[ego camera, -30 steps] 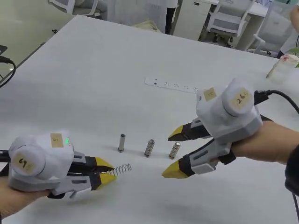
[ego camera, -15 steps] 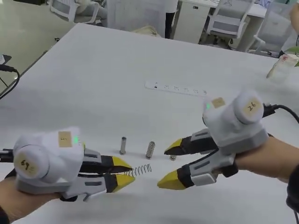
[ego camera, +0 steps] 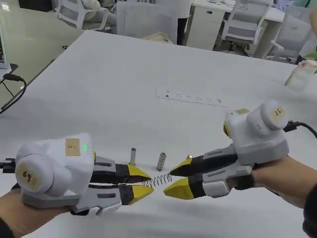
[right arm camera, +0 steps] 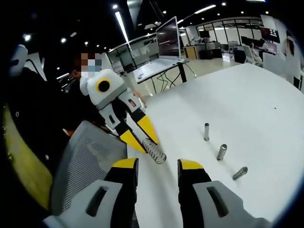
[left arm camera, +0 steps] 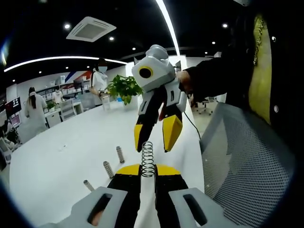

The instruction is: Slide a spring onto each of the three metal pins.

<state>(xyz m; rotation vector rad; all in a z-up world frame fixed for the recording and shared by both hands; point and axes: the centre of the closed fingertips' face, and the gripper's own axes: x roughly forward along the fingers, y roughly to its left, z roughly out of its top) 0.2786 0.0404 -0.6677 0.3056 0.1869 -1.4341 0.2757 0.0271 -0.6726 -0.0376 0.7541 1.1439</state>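
Observation:
Three short metal pins stand in a row on the white table (ego camera: 99, 89). The left pin (ego camera: 132, 155) (right arm camera: 206, 131) is bare. The middle pin (ego camera: 161, 161) (right arm camera: 221, 152) wears a spring, and so does the third pin (right arm camera: 240, 173), which my right gripper mostly hides in the head view. My left gripper (ego camera: 146, 184) (left arm camera: 148, 171) is shut on one end of a loose spring (ego camera: 158, 180) (left arm camera: 148, 159) (right arm camera: 154, 150), which sticks out towards my right gripper (ego camera: 174, 179) (right arm camera: 157, 165). That gripper is open, with the spring's free end at its yellow tips.
A white power strip (ego camera: 195, 97) lies further back on the table. Office chairs (ego camera: 240, 20) stand beyond the far edge. A pale container (ego camera: 299, 74) sits at the far right. A black cable (ego camera: 303, 126) trails from my right gripper.
My left gripper has carried the spring to the right, in front of the pins. My right gripper has come down and left until its open tips meet the spring's free end.

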